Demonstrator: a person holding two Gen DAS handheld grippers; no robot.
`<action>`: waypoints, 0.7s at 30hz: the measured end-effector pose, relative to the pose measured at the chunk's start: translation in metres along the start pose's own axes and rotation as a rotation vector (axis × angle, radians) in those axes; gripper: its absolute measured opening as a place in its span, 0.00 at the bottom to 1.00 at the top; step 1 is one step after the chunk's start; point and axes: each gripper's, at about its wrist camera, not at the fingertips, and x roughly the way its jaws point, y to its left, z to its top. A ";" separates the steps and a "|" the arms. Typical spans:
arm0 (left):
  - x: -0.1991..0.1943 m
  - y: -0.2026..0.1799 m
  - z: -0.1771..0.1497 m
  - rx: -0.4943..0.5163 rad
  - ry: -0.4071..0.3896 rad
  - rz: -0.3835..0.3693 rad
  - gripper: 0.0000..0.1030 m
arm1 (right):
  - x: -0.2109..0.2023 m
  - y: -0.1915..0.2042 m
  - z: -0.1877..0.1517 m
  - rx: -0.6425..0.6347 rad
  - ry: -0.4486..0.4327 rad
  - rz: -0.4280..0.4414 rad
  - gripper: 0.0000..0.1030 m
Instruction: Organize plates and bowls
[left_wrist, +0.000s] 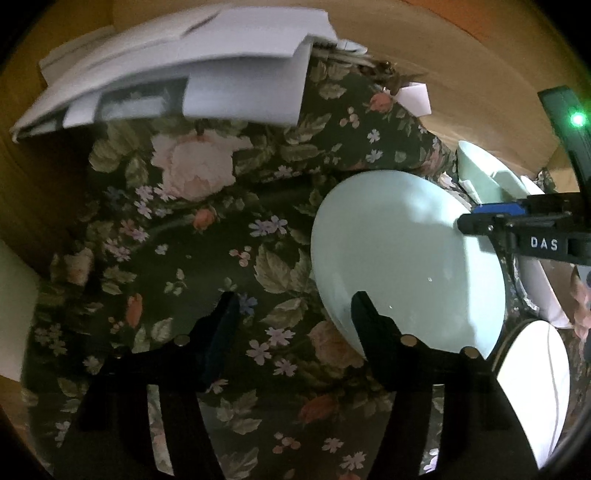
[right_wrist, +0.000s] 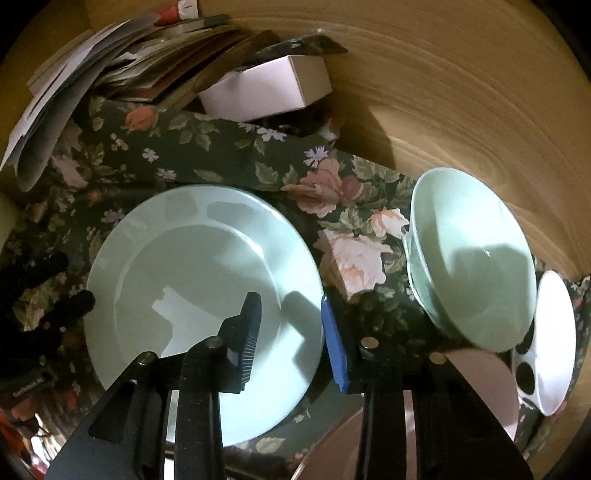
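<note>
A pale green plate (right_wrist: 192, 266) lies flat on the floral tablecloth (right_wrist: 229, 155). My right gripper (right_wrist: 291, 332) is open, its jaws standing either side of the plate's right rim. The plate also shows in the left wrist view (left_wrist: 399, 258), with the right gripper (left_wrist: 480, 221) at its far edge. My left gripper (left_wrist: 295, 314) is open and empty, hovering just left of the plate. A green bowl (right_wrist: 476, 266) stands to the right of the plate, and a white bowl (right_wrist: 554, 339) beyond it. A pinkish plate (right_wrist: 480, 387) sits at the lower right.
A pile of papers (left_wrist: 177, 74) and a white box (right_wrist: 269, 88) lie at the back of the table. A white dish (left_wrist: 535, 373) sits at the right in the left wrist view. A tan wall (right_wrist: 461, 92) rises behind.
</note>
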 end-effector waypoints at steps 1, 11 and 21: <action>0.002 0.000 0.000 -0.004 0.008 -0.006 0.58 | 0.002 -0.001 0.002 -0.001 0.008 -0.004 0.30; 0.004 -0.003 -0.007 -0.005 0.024 -0.023 0.52 | 0.010 0.008 0.006 -0.009 0.043 0.028 0.28; -0.018 0.033 -0.029 -0.063 0.017 0.046 0.52 | -0.002 0.057 -0.018 -0.064 0.031 0.133 0.28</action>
